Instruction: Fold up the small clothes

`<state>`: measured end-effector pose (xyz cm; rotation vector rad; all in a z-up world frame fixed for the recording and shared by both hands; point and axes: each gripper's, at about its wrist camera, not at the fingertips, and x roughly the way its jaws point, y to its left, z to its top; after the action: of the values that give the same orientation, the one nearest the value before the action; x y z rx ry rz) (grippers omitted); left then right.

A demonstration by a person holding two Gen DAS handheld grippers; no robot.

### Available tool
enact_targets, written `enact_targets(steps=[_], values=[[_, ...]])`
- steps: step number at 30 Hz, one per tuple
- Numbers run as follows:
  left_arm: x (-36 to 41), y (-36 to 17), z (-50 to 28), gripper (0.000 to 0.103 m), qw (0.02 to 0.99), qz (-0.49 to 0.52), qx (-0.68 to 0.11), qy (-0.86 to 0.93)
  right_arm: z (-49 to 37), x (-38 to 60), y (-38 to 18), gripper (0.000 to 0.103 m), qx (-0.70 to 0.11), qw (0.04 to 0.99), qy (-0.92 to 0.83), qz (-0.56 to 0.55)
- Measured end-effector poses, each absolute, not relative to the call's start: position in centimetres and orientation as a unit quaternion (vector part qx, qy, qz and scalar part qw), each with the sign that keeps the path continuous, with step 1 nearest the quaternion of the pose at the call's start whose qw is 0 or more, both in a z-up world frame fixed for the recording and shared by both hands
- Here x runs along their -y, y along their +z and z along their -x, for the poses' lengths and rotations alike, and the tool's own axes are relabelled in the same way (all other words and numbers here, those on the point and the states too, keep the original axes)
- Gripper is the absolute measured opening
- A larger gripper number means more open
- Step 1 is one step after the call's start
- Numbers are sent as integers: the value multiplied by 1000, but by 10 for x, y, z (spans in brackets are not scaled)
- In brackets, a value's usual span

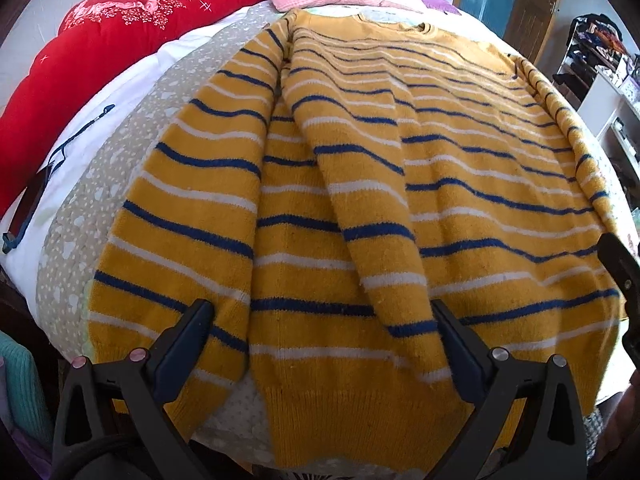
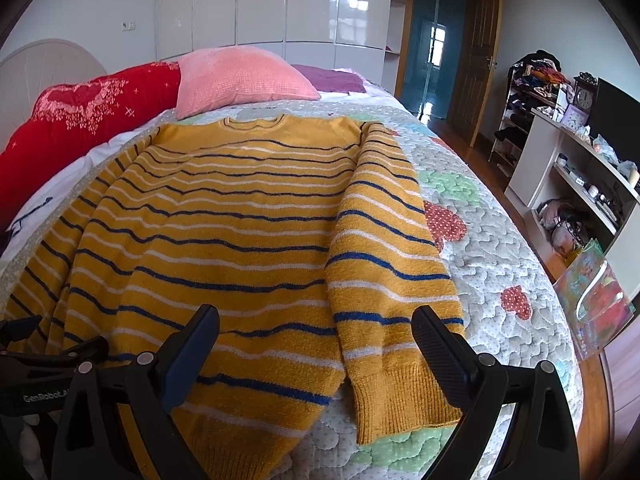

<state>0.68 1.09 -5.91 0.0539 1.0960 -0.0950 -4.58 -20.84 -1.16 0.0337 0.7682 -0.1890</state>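
A mustard-yellow knitted sweater with blue and white stripes [image 2: 240, 220] lies flat on the quilted bed [image 2: 500, 264], hem at its near edge. The left claw [image 1: 320, 320] and right claw [image 2: 316, 324] both gape wide and empty above the hem. The sweater's far sleeve is cut off at the right rim in the left wrist view.

Mustard sweater [image 2: 224, 216] – blue-white stripes, flat on bed, sleeves alongside

A home bedroom is shown: a bed covered by a grey quilted bedspread with heart patches [image 2: 492, 248], a pink knitted pillow [image 2: 240, 80], a red embroidered bolster [image 2: 80, 116], glossy white wardrobe doors [image 2: 280, 4], and cluttered white shelving [image 2: 580, 184] are seen.
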Motion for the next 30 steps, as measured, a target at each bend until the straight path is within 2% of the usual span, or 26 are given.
enact_targets(steps=[3,5,10,16,21,30], values=[[-18,-38,-5,91,866,5,-496,-61,50,214,-7,99,-357,929,-95,-31],[-20,-20,1,91,885,1,-463,-52,53,219,-4,99,-347,932,-97,-45],[6,30,31,91,939,-133,-314,38,56,228,-6,99,-341,932,-102,-65],[39,39,56,91,942,-249,-213,65,59,234,-11,99,-357,925,-110,-71],[42,39,60,91,940,-275,-190,64,60,235,-13,99,-369,919,-118,-74],[39,44,72,86,954,-232,-188,23,59,222,-8,99,-361,925,-110,-49]])
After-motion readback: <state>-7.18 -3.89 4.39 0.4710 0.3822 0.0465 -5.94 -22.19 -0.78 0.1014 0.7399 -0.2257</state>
